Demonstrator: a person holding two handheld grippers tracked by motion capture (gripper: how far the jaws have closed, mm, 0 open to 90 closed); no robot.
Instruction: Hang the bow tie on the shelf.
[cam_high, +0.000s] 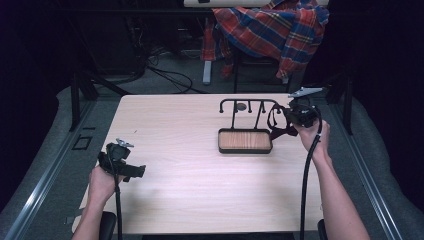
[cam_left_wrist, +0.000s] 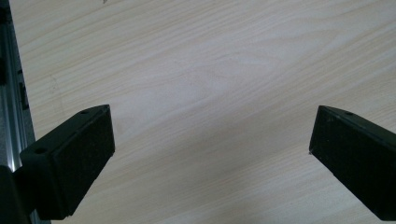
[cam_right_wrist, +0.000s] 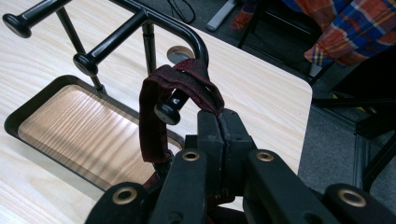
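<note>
Strap (cam_right_wrist: 156, 121) clamped in my right gripper (cam_right_wrist: 219, 122) at the rack (cam_right_wrist: 140, 21) peg could slip off on release; left gripper's (cam_left_wrist: 210, 144) jaws gape.

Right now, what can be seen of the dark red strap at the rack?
The dark red strap is a flat band of fabric-like material with darker edges, folded into a loop. The right tongs are shut on its upper end. The loop goes over a knobbed peg at the right end of the black metal rack, while its free part hangs down beside the rack's wood-lined tray. In the high view it shows as a dark loop.
</note>
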